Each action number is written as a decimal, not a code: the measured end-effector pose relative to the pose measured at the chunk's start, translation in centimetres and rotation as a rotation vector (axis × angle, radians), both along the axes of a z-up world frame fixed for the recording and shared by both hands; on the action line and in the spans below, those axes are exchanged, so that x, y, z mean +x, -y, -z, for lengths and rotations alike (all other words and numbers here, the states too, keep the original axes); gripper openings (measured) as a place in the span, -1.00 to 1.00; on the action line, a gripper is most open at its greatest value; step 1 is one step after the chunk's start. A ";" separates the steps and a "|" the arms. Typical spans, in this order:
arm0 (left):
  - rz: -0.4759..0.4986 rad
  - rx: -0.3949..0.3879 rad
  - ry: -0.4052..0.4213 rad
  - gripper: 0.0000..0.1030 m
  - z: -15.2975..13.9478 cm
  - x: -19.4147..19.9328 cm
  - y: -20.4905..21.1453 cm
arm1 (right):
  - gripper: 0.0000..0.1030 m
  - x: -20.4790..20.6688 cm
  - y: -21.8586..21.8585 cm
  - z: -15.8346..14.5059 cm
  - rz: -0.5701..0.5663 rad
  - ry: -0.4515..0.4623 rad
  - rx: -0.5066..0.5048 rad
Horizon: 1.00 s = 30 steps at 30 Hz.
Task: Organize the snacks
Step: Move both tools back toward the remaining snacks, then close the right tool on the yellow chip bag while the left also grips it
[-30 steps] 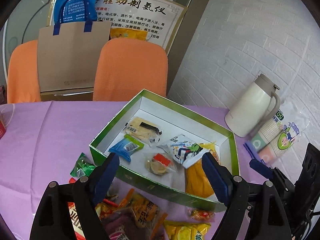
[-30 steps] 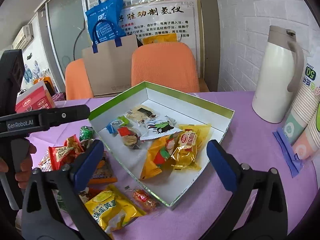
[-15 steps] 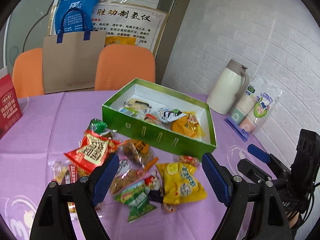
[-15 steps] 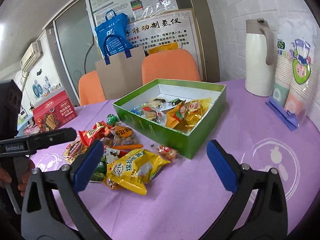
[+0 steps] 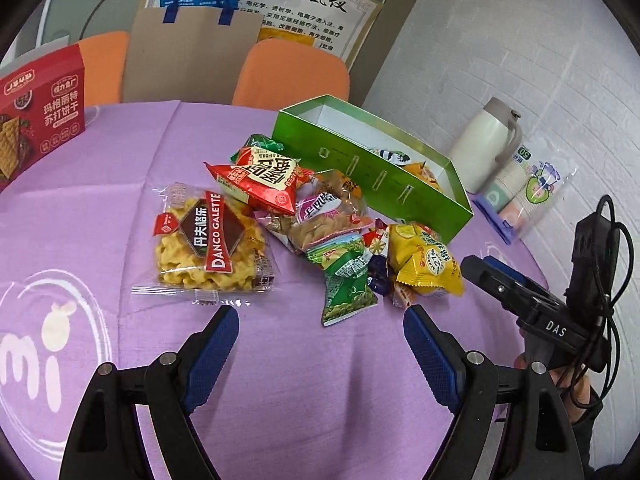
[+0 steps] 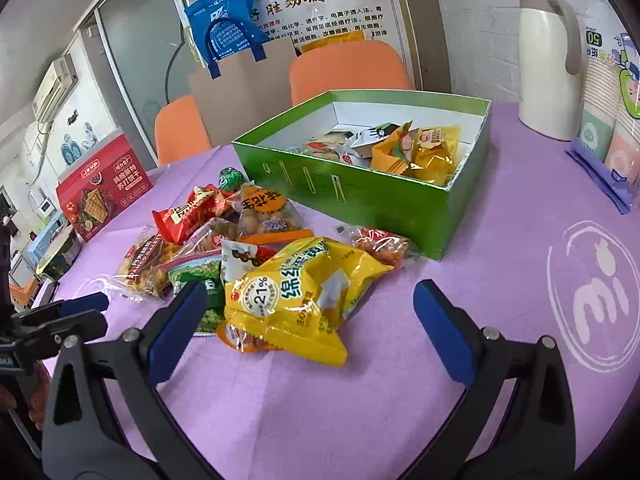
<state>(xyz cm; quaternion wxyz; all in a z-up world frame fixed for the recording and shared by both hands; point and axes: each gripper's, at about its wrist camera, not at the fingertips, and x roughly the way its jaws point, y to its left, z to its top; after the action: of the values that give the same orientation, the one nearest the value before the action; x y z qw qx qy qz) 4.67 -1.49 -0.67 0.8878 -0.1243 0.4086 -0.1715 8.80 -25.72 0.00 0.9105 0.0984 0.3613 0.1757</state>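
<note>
A green box point(image 5: 372, 176) point(image 6: 360, 196) stands on the purple tablecloth with several snack packets inside. In front of it lies a loose pile: a clear waffle packet point(image 5: 208, 242), a red packet point(image 5: 260, 184), a green pea packet point(image 5: 346, 288) and a yellow bag point(image 5: 428, 260) point(image 6: 296, 296). My left gripper point(image 5: 320, 332) is open above bare cloth just short of the pile, nothing between its fingers. My right gripper point(image 6: 308, 320) is open too, with the yellow bag lying between and just beyond its blue pads point(image 6: 180, 320), untouched.
A red biscuit carton point(image 5: 36, 108) stands at the left. A white thermos point(image 6: 548, 60) and a sleeve of paper cups point(image 6: 612, 112) stand right of the box. Two orange chairs point(image 5: 292, 72) and a paper bag point(image 5: 188, 56) are behind the table.
Both grippers pulled back from over the green box and sank toward the table. The snack pile now lies in front of them. Both stayed open.
</note>
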 end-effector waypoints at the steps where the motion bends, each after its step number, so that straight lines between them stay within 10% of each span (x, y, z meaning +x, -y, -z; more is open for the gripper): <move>1: 0.005 -0.003 0.004 0.67 0.0 0.0 0.0 | 0.90 0.2 -0.2 0.2 -0.006 -0.004 0.006; 5: 0.049 -0.019 0.009 0.67 0.0 -0.2 0.9 | -0.18 0.3 -0.5 1.8 -0.094 -0.078 0.044; 10: 0.142 -0.032 0.006 0.67 -0.2 0.0 3.3 | -0.32 -2.2 1.0 2.4 -0.119 -0.077 0.024; 14: 0.236 -0.043 0.012 0.66 -0.5 0.4 6.2 | -0.32 -3.8 2.9 2.5 -0.090 -0.075 0.022; 21: 0.332 -0.066 -0.030 0.45 0.0 3.8 10.3 | 0.35 -5.0 3.9 1.7 -0.055 -0.023 0.060; 30: 0.323 -0.106 -0.113 0.40 1.2 7.2 11.1 | 0.39 -3.3 2.1 1.8 -0.073 -0.014 0.015</move>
<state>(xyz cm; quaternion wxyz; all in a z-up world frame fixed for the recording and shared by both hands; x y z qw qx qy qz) 11.83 -12.55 -1.87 0.8167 -0.1131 0.4627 -0.3258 5.51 -27.80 -1.84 0.9001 0.0934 0.3697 0.2108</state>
